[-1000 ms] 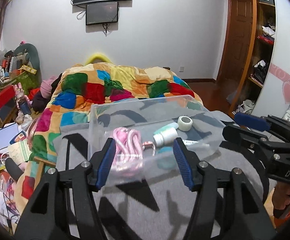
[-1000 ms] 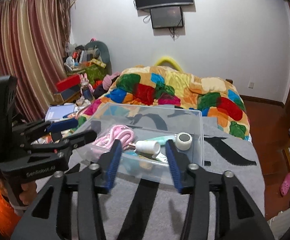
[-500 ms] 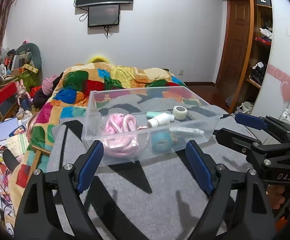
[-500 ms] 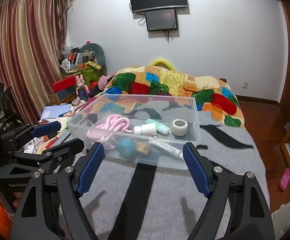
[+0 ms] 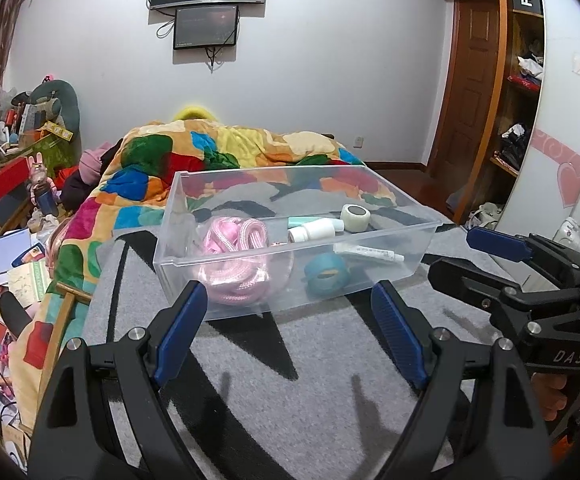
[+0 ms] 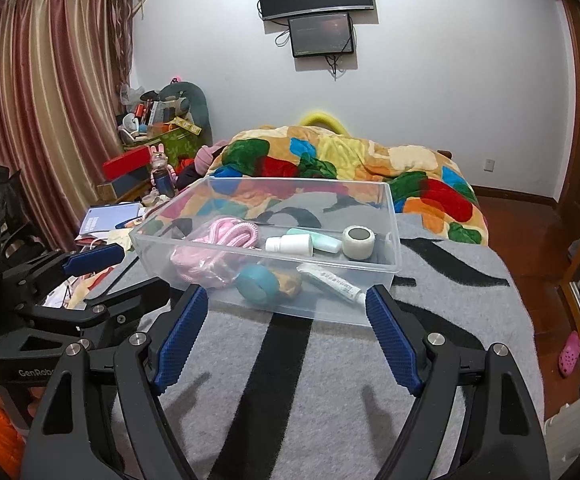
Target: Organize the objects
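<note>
A clear plastic box (image 5: 417, 248) (image 6: 389, 216) rests on the grey and black blanket (image 5: 321, 364). Inside it lie a pink rope (image 5: 234, 240) (image 6: 218, 240), a white bottle (image 5: 315, 230) (image 6: 290, 245), a mint tube (image 6: 321, 242), a white tape roll (image 5: 354, 213) (image 6: 358, 238), a teal tape roll (image 5: 325, 272) (image 6: 256, 278) and a white ointment tube (image 5: 369, 254) (image 6: 329, 280). My left gripper (image 5: 290, 320) is open and empty just short of the box's near wall. My right gripper (image 6: 286, 324) is open and empty, also just before the box.
A colourful quilt (image 5: 226, 156) covers the bed behind the box. Clutter, books and a red box (image 6: 126, 164) pile up on the left by the curtain (image 6: 38, 100). A wooden shelf unit (image 5: 521, 80) and door stand at the right. Pink slippers (image 6: 569, 354) lie on the floor.
Both grippers opened wide and let go of the box. They pulled back toward me, and the box now rests on the blanket, lower and farther from the fingers.
</note>
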{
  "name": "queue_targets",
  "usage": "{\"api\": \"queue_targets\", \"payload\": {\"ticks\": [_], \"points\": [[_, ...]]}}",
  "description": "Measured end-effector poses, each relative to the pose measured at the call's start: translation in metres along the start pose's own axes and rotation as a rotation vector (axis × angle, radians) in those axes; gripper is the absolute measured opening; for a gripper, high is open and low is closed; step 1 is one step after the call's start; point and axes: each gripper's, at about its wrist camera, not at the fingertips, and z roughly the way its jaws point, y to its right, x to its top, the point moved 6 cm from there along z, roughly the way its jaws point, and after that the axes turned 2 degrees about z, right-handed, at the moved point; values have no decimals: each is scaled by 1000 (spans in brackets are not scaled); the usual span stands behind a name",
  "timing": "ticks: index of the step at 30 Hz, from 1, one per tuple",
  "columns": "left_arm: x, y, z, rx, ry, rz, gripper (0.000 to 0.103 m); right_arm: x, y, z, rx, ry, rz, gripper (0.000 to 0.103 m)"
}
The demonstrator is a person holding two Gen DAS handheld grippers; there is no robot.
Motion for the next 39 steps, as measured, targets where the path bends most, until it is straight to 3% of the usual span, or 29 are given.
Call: {"api": "queue_targets", "payload": {"ticks": [39], "points": [[-4,3,0,-20,-4,-6,85,-1,-10,-4,13,1,1,80]]}}
